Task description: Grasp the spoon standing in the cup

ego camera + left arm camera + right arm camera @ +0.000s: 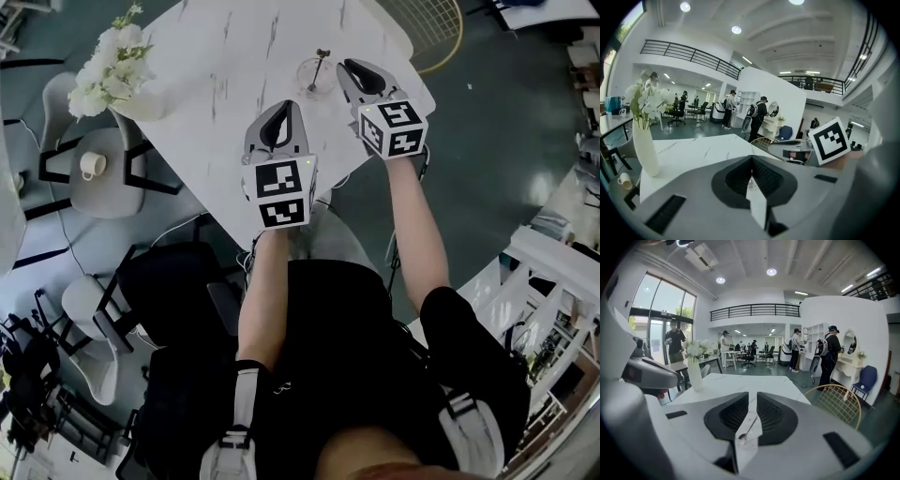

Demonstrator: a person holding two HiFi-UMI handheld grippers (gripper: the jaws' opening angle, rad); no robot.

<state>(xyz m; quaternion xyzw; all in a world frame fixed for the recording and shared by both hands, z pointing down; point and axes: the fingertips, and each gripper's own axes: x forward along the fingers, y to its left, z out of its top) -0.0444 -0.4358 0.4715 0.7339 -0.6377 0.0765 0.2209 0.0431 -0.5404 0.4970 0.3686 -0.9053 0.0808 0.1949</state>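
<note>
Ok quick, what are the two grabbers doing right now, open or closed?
Left gripper: fingers closed, holding nothing.
Right gripper: fingers slightly open, gripping nothing; the spoon in its cup shows in the gap.

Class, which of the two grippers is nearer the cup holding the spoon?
The right gripper: the cup stands just off its tips, while the left gripper sits farther back.

Room, open-plan, two levels.
- Floor [487,122]: dark teal, glossy.
- Table [234,56]: white, grey marble veining.
- Vase [694,373]: white, holding white flowers, on the table.
- Wire chair [834,404]: gold, beside the table.
- Grey seat [98,192]: a mug on it.
- Windows [661,315]: tall, daylit.
- Mezzanine railing [754,310]: black.
- Ceiling lights [771,272]: recessed, on.
- Partition wall [843,333]: white.
</note>
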